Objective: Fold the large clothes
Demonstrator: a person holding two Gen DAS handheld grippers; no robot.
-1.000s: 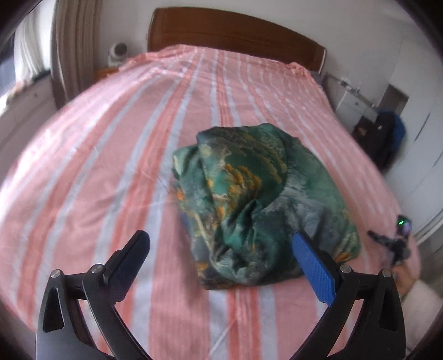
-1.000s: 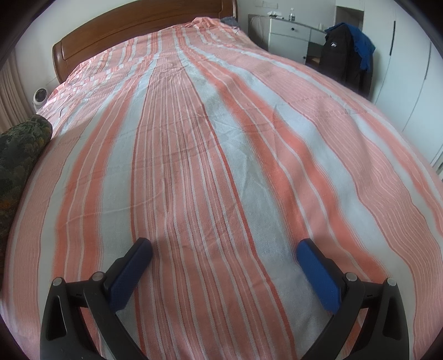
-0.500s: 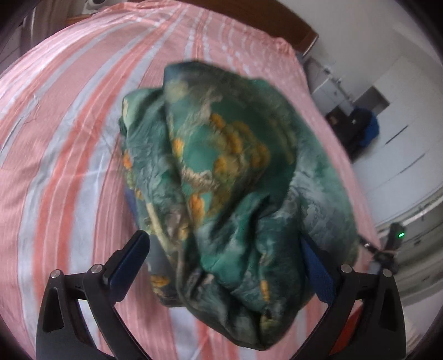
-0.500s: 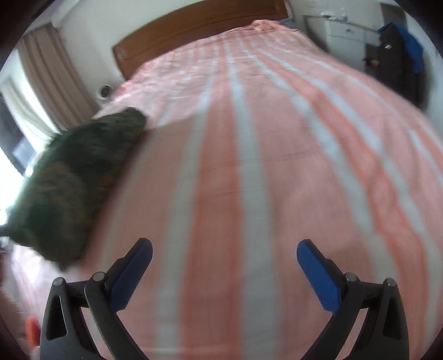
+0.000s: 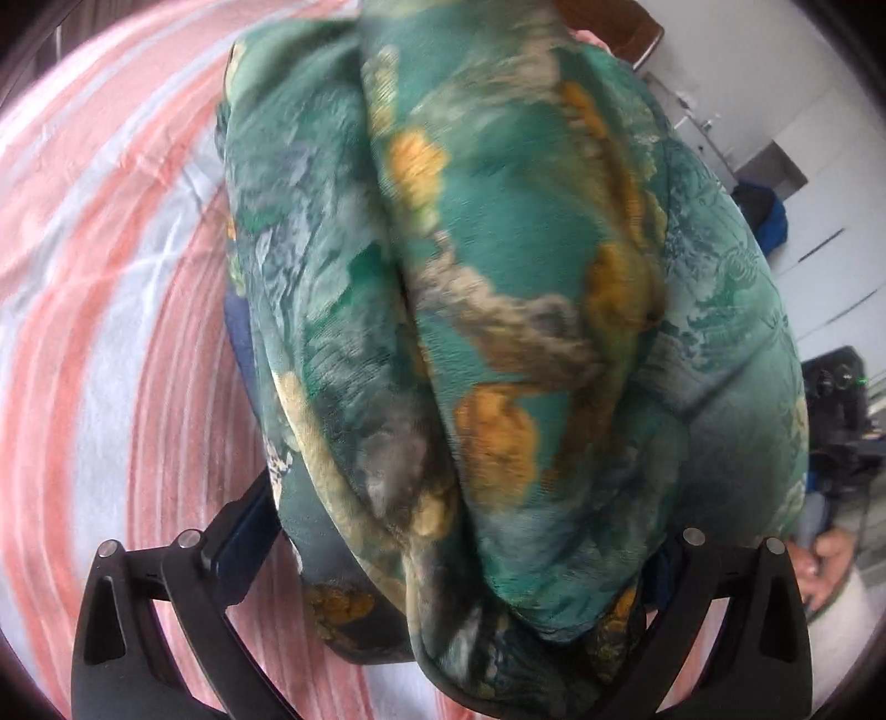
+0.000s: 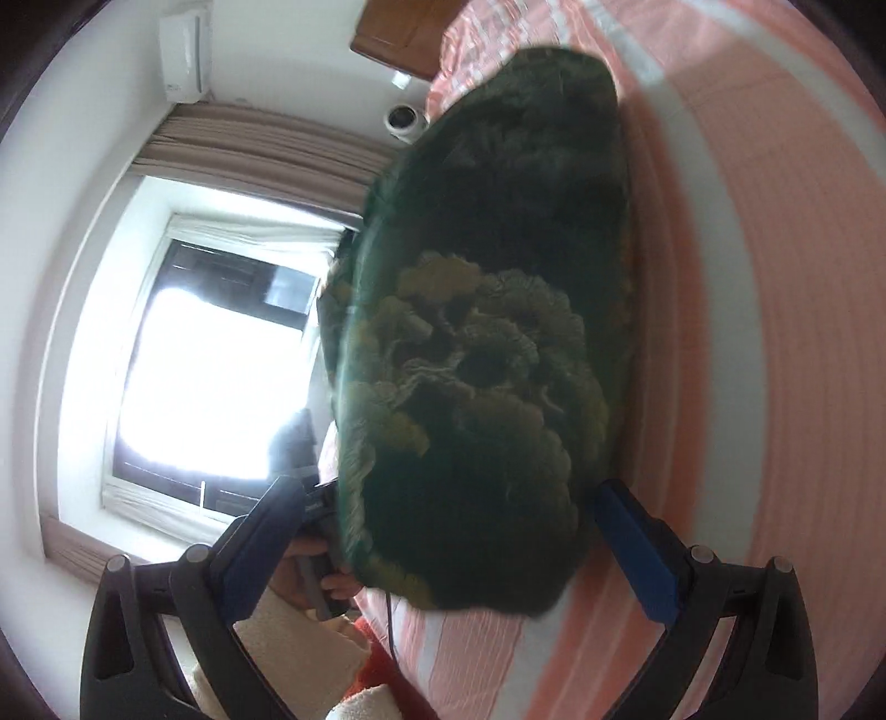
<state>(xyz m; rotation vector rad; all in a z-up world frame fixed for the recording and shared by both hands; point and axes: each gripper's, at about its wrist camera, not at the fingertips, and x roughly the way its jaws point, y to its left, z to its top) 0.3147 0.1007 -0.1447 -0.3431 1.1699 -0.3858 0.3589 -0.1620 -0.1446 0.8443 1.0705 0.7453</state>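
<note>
A crumpled green garment (image 5: 498, 332) with orange and beige print lies bunched on the striped bed (image 5: 111, 332) and fills the left wrist view. My left gripper (image 5: 459, 520) is open and straddles the bundle's near end; its left finger (image 5: 243, 531) shows and the right one is hidden behind cloth. In the right wrist view the same garment (image 6: 487, 343) looks dark against the window light. My right gripper (image 6: 448, 493) is open, its blue pads on either side of the bundle's near end.
The pink and white striped bedsheet (image 6: 747, 332) spreads to the right. A bright window (image 6: 221, 354), curtain and wall air conditioner (image 6: 185, 52) lie behind. A hand (image 6: 310, 576) holds the other gripper's handle. White cabinets and dark clothing (image 5: 764, 216) stand beside the bed.
Both grippers have closed in on the bundle: the left one pushed forward until cloth fills its view, and the right one swung left to face it. Both stay wide open.
</note>
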